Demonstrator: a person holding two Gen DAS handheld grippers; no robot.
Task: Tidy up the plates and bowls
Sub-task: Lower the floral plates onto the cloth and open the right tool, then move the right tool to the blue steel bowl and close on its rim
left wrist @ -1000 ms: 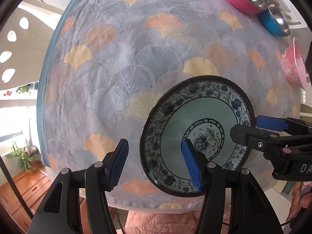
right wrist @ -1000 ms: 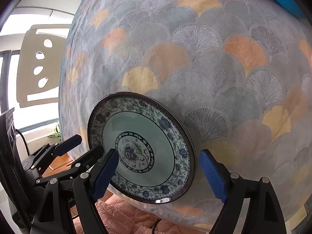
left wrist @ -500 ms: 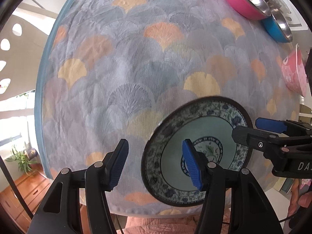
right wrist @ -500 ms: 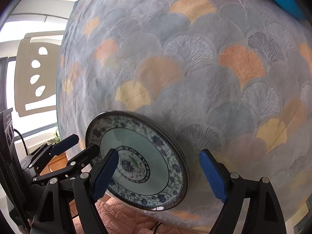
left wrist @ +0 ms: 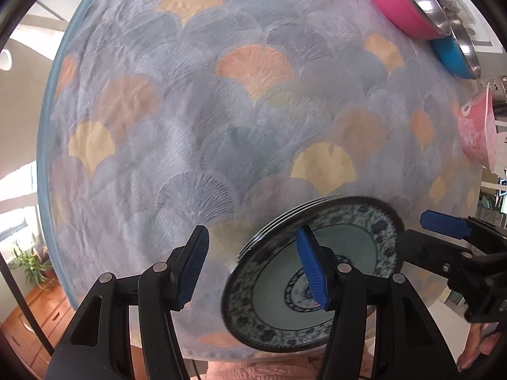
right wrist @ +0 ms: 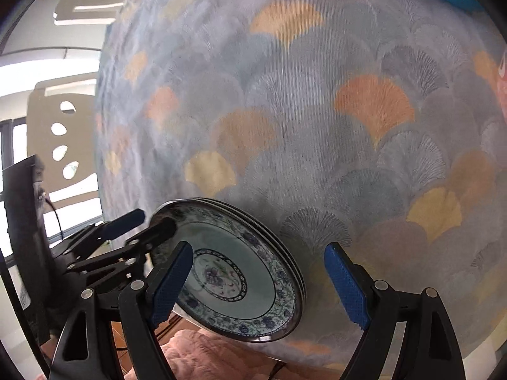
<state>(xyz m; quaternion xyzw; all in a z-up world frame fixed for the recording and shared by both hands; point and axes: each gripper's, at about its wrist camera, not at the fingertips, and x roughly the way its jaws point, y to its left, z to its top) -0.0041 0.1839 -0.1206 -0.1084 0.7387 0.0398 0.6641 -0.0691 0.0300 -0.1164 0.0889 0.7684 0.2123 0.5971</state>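
Note:
A stack of blue-and-white floral plates (left wrist: 348, 247) (right wrist: 253, 253) lies on the fan-patterned cloth (left wrist: 221, 126) at the table's near edge, with several rims showing. My left gripper (left wrist: 253, 267) (right wrist: 144, 221) points down, open, straddling the stack's left rim: one finger hangs over the plate, the other outside it. My right gripper (right wrist: 258, 286) (left wrist: 424, 234) is open wider at the opposite rim, one finger above the plate's middle and the other past the edge. No pad presses on the plates.
At the table's far right stand a pink bowl (left wrist: 402, 9) and a blue bowl (left wrist: 450, 57), both steel-lined, and a pale pink bowl (left wrist: 475, 133) nearer. A pink quilted cloth (right wrist: 202, 354) lies below the near edge. A hand (left wrist: 475, 348) holds the right gripper.
Both cameras slid across the table, so the plates and the cloth sit lower in each view. The stack keeps its place on the cloth. Neither gripper's gap has changed.

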